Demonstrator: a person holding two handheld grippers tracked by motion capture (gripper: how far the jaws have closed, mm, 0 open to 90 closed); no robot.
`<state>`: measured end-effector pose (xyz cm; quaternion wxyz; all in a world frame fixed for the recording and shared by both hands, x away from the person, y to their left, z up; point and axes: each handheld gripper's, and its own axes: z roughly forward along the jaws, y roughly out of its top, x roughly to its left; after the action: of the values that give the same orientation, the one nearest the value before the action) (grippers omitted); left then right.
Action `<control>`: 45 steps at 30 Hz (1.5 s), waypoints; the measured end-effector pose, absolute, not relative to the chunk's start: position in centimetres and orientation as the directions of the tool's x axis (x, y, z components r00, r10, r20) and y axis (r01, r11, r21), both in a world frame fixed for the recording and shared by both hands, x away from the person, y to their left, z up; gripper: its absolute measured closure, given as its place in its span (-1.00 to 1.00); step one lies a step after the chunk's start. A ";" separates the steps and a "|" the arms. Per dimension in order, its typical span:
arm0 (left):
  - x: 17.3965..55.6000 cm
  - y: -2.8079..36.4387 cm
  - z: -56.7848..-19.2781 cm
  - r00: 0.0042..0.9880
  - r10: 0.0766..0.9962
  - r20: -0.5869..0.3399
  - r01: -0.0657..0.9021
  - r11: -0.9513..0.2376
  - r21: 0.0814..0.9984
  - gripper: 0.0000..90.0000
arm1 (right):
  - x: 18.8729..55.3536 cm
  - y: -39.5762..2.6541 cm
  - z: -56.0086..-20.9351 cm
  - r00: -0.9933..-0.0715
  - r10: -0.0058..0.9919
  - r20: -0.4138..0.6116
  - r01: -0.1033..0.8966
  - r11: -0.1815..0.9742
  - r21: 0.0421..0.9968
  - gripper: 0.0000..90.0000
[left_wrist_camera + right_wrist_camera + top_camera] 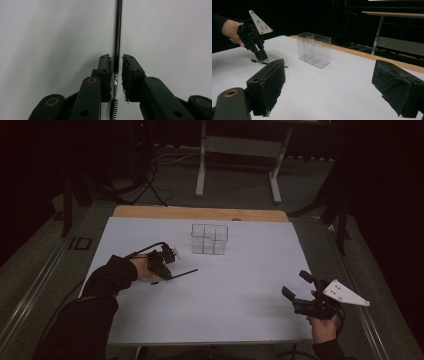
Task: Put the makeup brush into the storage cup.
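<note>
At the left centre of the high view, the left hand-held gripper (166, 270) stands point-down over a slim black mascara wand (181, 272) that lies flat on the white surface (240, 310). In the left gripper view the wand (117, 37) runs straight up the frame between the two black jaws, its bristle tip at the bottom edge. The jaws have narrowed to a slot around its metal neck, yet slivers of gap still show on both sides, so they are not yet clamped. The wand looks light, stiff and thin, likely to roll or pivot if pinched off-centre; the smooth stem just above the bristles seems the best place to grip. A clear divided organizer (209, 239) stands toward the upper middle. At the lower right, the right hand-held gripper (295, 290) hangs released, jaws wide apart.
</note>
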<state>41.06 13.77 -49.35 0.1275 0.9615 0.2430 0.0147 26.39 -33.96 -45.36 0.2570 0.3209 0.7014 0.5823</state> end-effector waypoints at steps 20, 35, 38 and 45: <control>41.1 13.9 -50.4 0.891 0.453 -0.038 0.450 -0.868 0.208 0.81 | 26.4 -34.0 -45.4 -0.660 0.751 0.015 0.155 0.117 0.981 -0.75; 40.7 13.8 -49.4 0.919 0.388 -0.073 0.394 -0.890 0.229 0.91 | 26.5 -34.0 -45.4 -0.658 0.752 0.021 0.162 0.114 0.980 -0.75; 40.6 13.7 -48.7 0.922 0.380 -0.071 0.385 -0.889 0.247 0.91 | 26.5 -33.9 -45.4 -0.661 0.750 0.019 0.162 0.118 0.980 -0.75; 39.9 12.6 -47.2 0.941 0.332 -0.056 0.335 -0.905 0.263 0.91 | 26.6 -33.9 -45.5 -0.661 0.750 0.017 0.164 0.122 0.979 -0.75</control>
<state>39.85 12.58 -47.17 0.1358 0.9759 0.1710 -0.0049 26.59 -33.91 -45.52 0.2535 0.3242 0.7048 0.5779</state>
